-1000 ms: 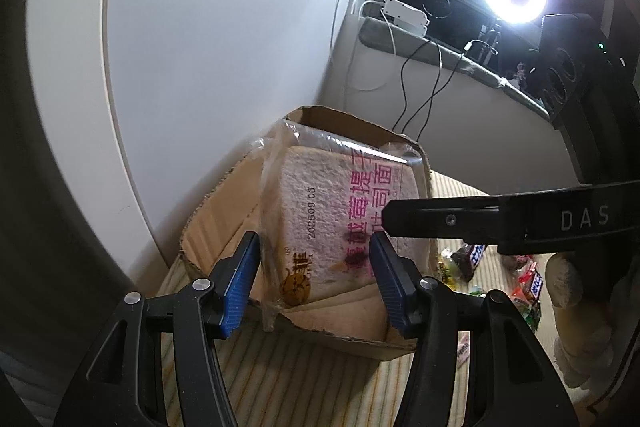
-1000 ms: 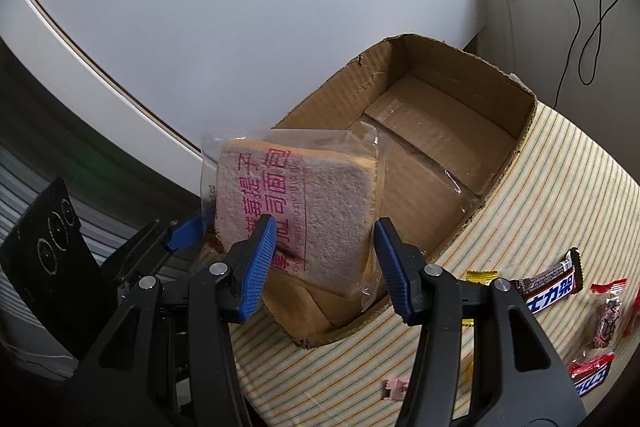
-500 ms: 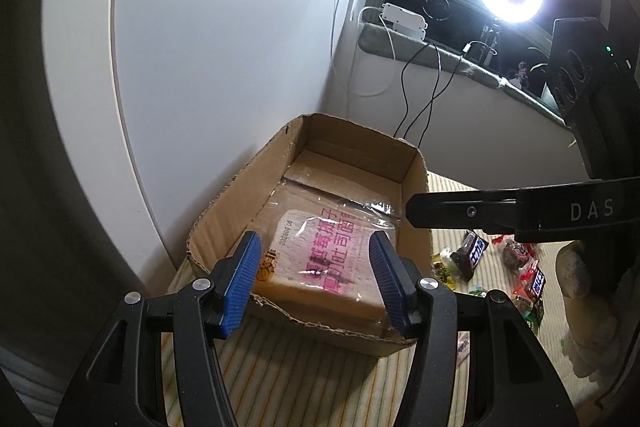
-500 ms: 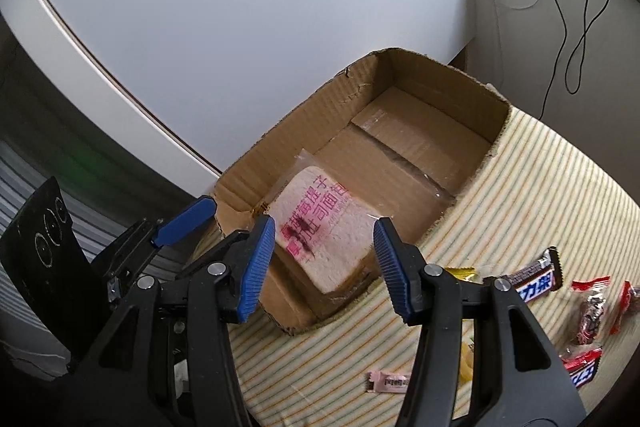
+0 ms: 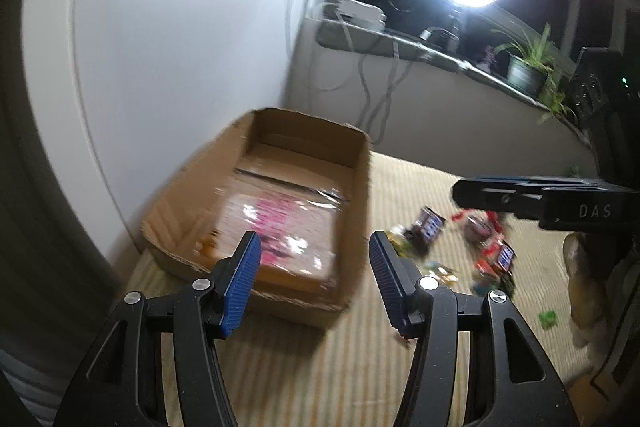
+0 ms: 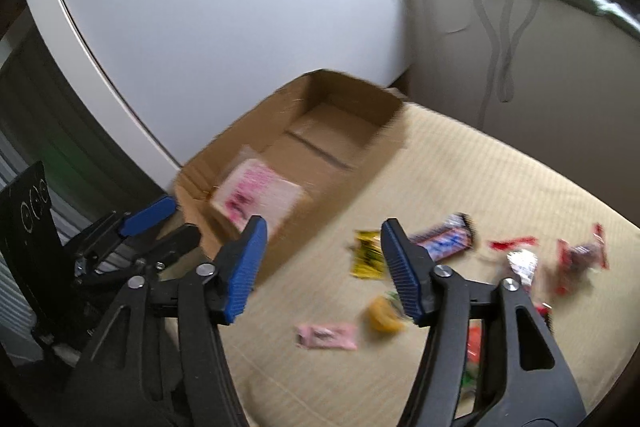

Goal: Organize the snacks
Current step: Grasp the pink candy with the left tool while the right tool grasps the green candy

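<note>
Bread pkt in cardboard box

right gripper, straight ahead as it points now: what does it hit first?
Probably the striped tabletop, just right of the cardboard box. The right gripper is empty, jaws opening; the yellow wrapper lies nearest that line. Blur leaves depth uncertain.
</note>
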The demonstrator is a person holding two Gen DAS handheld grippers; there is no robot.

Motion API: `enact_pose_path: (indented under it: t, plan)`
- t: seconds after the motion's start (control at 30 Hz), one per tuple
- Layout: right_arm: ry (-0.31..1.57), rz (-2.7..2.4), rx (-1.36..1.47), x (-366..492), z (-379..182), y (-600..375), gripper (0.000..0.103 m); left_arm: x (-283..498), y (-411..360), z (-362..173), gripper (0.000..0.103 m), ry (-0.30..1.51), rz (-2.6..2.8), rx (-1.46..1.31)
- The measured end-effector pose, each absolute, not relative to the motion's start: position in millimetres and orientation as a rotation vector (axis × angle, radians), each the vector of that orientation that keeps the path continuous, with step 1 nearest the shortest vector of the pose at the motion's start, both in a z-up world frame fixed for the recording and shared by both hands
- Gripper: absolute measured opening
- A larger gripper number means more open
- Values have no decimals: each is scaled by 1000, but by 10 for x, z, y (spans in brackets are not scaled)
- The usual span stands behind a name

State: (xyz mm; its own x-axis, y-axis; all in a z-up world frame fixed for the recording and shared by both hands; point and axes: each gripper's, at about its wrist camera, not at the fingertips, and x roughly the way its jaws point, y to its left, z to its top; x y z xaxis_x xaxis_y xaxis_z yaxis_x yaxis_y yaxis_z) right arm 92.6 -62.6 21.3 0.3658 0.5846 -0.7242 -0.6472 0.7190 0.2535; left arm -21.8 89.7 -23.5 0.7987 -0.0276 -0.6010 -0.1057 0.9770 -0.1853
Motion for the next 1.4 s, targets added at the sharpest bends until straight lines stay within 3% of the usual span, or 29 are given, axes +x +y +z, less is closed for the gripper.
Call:
enact_pose_path:
  t: [0.43,0.57,0.83,1.07,1.2,1.4]
  plan:
    - [897,524,-56,510,-76,-2127,64,-233,353,-488,55,769,-163,-193]
    - [933,455,-74,323,-298,-2399,64,-178,241,-620,45,820,-194,-180]
    - [980,428,-177,72,-587,-2591,63,-98,113,-757,42,872,-224,-110]
    - [997,458,-326,60,-717,-2555,52,-41,65,-846,38,899,-219,-49]
    - [1007,469,-337,130,-776,-2570,51,24,36,-911,37,917,-215,-22]
    - [1007,495,-316,218,-780,-2570,40,105,-6,-964,35,927,-215,20]
